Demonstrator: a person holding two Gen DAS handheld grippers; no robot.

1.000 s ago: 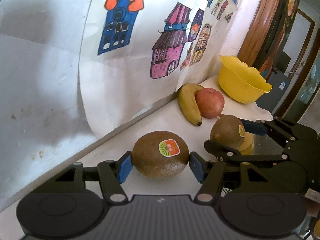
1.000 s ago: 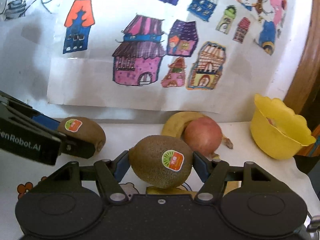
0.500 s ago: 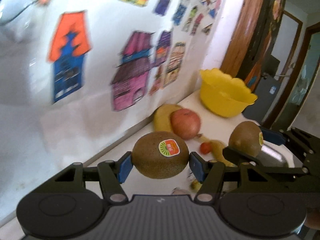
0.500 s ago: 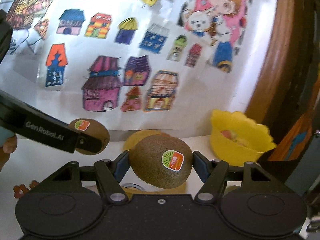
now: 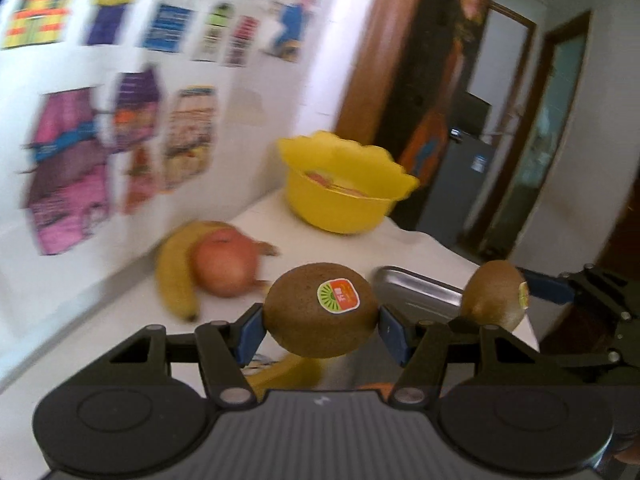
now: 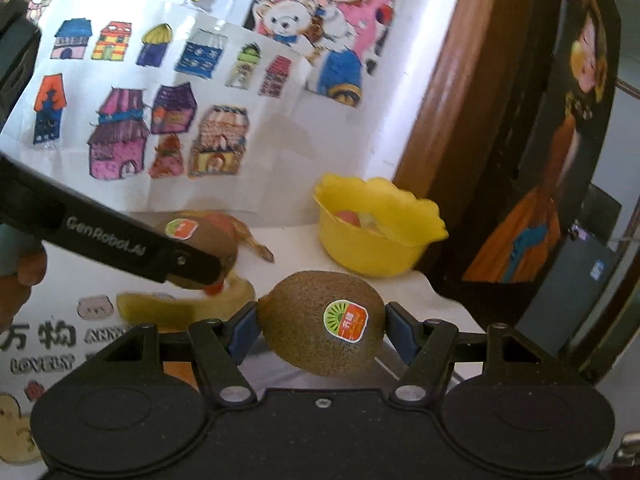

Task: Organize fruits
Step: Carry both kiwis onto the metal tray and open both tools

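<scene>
Yellow bowl [image 6: 376, 236] contents blurred, hard to identify.

**Blurry and half-hidden things**

The wall drawings [image 5: 120, 128] at the left of the left wrist view are smeared. The yellow bowl [image 6: 372, 256] holds fruit too small to name. The banana [image 6: 180, 308] hides partly behind the left claw [image 6: 192, 268].

A white desk [image 5: 344, 248] stands against a wall covered in drawings. On it a yellow scalloped bowl [image 5: 344, 196] sits at the far end. Nearer, a banana [image 5: 172, 276] curves around a reddish apple [image 5: 226, 264], touching it. A second banana [image 6: 180, 308] lies closer, beside a metal tray [image 5: 420, 288]. Cartoon prints and lettering [image 6: 44, 336] mark the desk's surface.
</scene>
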